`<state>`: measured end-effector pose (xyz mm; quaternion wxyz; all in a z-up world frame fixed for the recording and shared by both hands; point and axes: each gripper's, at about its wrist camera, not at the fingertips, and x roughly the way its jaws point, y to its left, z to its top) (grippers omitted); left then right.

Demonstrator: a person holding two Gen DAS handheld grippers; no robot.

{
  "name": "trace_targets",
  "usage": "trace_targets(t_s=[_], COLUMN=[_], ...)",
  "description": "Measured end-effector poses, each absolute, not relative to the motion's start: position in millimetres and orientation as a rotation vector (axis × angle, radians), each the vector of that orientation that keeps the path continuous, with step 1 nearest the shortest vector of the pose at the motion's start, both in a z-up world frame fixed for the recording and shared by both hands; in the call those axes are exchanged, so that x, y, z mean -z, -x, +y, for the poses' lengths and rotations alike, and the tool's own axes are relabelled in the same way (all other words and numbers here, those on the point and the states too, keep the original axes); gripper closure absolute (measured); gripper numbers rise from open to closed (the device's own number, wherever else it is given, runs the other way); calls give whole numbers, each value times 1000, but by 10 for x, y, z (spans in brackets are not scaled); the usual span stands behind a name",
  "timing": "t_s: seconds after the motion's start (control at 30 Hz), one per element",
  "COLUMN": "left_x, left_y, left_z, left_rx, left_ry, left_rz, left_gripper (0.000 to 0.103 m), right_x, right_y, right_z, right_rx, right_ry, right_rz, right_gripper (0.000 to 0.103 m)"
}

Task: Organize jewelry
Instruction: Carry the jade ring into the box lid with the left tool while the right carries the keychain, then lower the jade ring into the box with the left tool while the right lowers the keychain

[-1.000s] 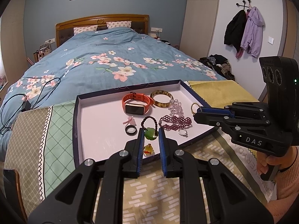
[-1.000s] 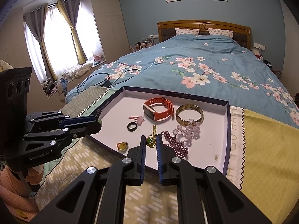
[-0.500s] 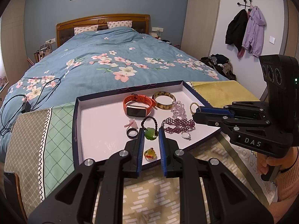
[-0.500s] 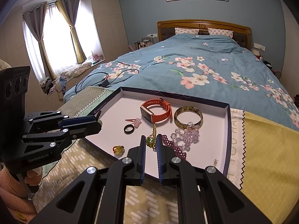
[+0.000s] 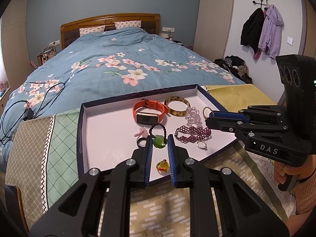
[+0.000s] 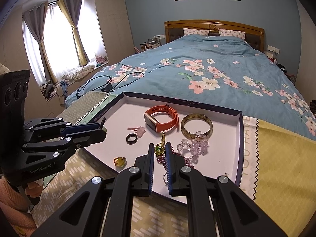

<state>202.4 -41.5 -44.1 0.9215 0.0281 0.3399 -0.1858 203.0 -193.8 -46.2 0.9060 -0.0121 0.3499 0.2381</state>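
Observation:
A white tray with a dark blue rim (image 5: 80, 130) (image 6: 240, 138) lies on a patterned cloth at the foot of the bed. My left gripper (image 5: 160, 136) (image 6: 101, 128) is shut on a green jade pendant (image 5: 159, 142) with a dark bead loop, above the tray's near side. My right gripper (image 6: 160, 144) (image 5: 209, 116) is shut on a gold bead chain (image 6: 162, 137) with a green stone. In the tray lie an orange watch (image 5: 149, 111), a mottled bangle (image 5: 176, 105), a clear crystal bracelet (image 6: 197, 144), a purple bead bracelet (image 5: 192, 132), a silver ring (image 5: 201, 144), a black ring (image 6: 131, 138), a pink charm (image 6: 140, 130) and a yellow ring (image 5: 163, 165).
The bed with a blue flowered duvet (image 5: 118, 63) stretches behind the tray, and black cables (image 5: 23, 106) lie on its left side. A yellow cloth (image 6: 280, 158) lies right of the tray. Coats (image 5: 262, 31) hang on the right wall above a clothes pile (image 5: 235, 65).
Both grippers keep their grip and have barely moved. The views drifted slightly, so the yellow ring now shows between my left fingers.

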Motion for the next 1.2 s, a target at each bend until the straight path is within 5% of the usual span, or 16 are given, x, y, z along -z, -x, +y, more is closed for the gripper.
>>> trace_targets(t_s=[1.2], left_x=[507], left_y=[-2206], left_z=[-477], left_rx=[352], left_ry=[-80], left_rz=[725], left_gripper=[87], right_x=[608], right_y=[-2238], right_z=[-1923], right_rx=[-478], right_ry=[21], right_rz=[765], right_gripper=[94])
